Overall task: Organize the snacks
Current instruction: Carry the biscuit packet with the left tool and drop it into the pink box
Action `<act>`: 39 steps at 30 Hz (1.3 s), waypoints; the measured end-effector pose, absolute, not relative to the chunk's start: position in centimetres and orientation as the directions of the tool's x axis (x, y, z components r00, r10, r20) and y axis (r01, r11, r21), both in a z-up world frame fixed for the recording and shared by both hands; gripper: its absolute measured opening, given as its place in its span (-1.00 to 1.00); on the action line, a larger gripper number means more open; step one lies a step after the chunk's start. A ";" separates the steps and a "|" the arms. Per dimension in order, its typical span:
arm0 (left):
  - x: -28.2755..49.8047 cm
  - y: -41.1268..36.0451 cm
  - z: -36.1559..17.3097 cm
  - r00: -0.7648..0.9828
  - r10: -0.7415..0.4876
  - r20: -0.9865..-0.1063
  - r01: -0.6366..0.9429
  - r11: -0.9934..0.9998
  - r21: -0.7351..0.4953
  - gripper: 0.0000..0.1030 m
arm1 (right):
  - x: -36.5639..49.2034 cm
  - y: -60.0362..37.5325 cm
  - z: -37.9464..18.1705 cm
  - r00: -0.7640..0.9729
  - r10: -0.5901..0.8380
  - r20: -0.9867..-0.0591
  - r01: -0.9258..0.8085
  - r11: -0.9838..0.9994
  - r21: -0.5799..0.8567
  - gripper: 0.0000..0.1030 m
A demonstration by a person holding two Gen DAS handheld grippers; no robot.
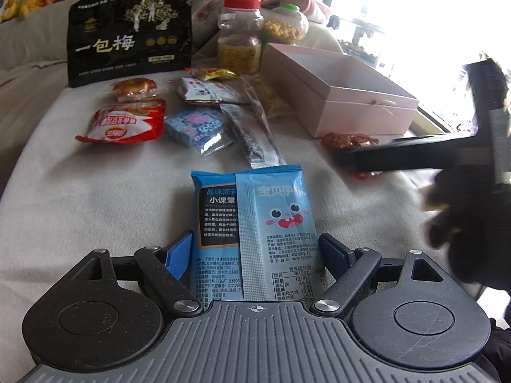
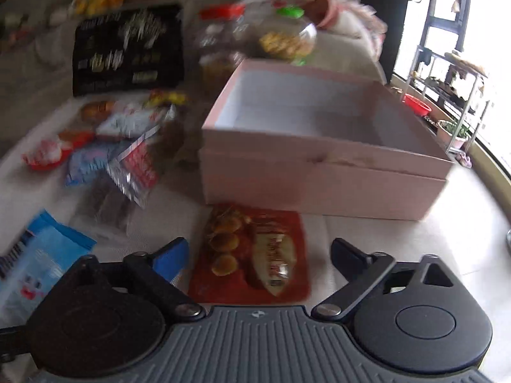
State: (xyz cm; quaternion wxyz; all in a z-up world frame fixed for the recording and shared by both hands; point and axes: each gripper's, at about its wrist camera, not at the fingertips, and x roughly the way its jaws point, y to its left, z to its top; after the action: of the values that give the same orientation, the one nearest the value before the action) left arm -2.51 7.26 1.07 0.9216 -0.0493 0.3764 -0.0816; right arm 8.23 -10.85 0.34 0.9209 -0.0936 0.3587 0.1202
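The left gripper (image 1: 255,250) has its blue-padded fingers against both edges of a blue packet (image 1: 252,223), clamped on it; the packet lies flat on a pale cloth (image 1: 95,210), well in front of the pink box (image 1: 335,95). Its matte foil back shows a cartoon face, a nutrition table and "www.lyf.com". The right gripper (image 2: 258,255) has its jaws spread wide, either side of a red pouch (image 2: 252,255) without pressing it; that glossy pouch, showing round golden pieces, lies just in front of the box. The box is rectangular card, open, white inside. Left of the box lie loose snacks: a red-and-white bag (image 1: 124,123), a blue-and-pink pack (image 1: 194,127), a long clear sachet (image 1: 252,131), a wrapped cake (image 1: 134,87). Behind them, left of the box, a black bag (image 1: 131,35) stands upright, lettered "一包梅". Behind the box stand a red-lidded jar (image 1: 239,35) and a green-lidded jar (image 1: 287,25), both clear plastic. Right of the box, a bright window (image 2: 479,32) and a metal rack (image 2: 447,95).
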 end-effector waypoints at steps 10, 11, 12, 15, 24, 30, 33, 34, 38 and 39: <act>-3.1 6.1 1.9 0.679 -0.253 -0.689 0.172 0.967 -0.186 0.71 | 3.0 -14.4 2.2 0.702 0.234 -0.672 -0.400 0.911 -0.101 0.39; -3.3 5.6 2.1 0.678 -0.260 -0.687 0.189 0.966 -0.179 0.71 | 2.4 -15.0 2.6 0.710 0.229 -0.666 -0.398 0.910 -0.111 0.39; -3.5 5.0 2.4 0.680 -0.265 -0.683 0.209 0.964 -0.166 0.71 | 1.7 -15.7 3.0 0.718 0.225 -0.659 -0.392 0.913 -0.116 0.39; -4.0 3.4 3.5 0.690 -0.282 -0.667 0.254 0.957 -0.141 0.71 | 0.6 -18.1 4.7 0.751 0.218 -0.624 -0.354 0.930 -0.101 0.39; -1.6 1.1 10.5 0.805 -0.352 -0.477 0.331 0.934 -0.132 0.71 | 0.9 -23.1 10.4 0.858 0.227 -0.461 -0.265 0.964 -0.017 0.39; 7.3 -0.4 12.5 0.850 -0.372 -0.374 0.314 0.927 -0.207 0.71 | 5.7 -24.2 13.1 0.889 0.217 -0.403 -0.233 0.972 0.010 0.39; 12.0 -1.9 11.2 0.837 -0.386 -0.388 0.324 0.921 -0.218 0.71 | 9.5 -24.4 14.3 0.890 0.212 -0.404 -0.227 0.974 0.011 0.38; 13.2 -2.1 10.7 0.833 -0.389 -0.392 0.327 0.920 -0.218 0.71 | 10.9 -24.4 14.7 0.889 0.209 -0.407 -0.224 0.975 0.012 0.35; 17.4 -3.1 8.0 0.784 -0.411 -0.466 0.331 0.911 -0.245 0.71 | 15.5 -24.3 15.6 0.882 0.204 -0.424 -0.211 0.977 0.030 0.33; 17.9 -3.1 7.4 0.770 -0.421 -0.479 0.338 0.907 -0.252 0.71 | 16.5 -24.1 15.6 0.878 0.216 -0.428 -0.220 0.975 0.040 0.32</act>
State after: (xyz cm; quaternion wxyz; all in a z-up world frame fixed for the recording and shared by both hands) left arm 17.94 -3.12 7.41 0.9377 -0.0758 0.2719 -0.2025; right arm 16.52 -24.09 15.61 0.9689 -0.0048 0.2204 0.1123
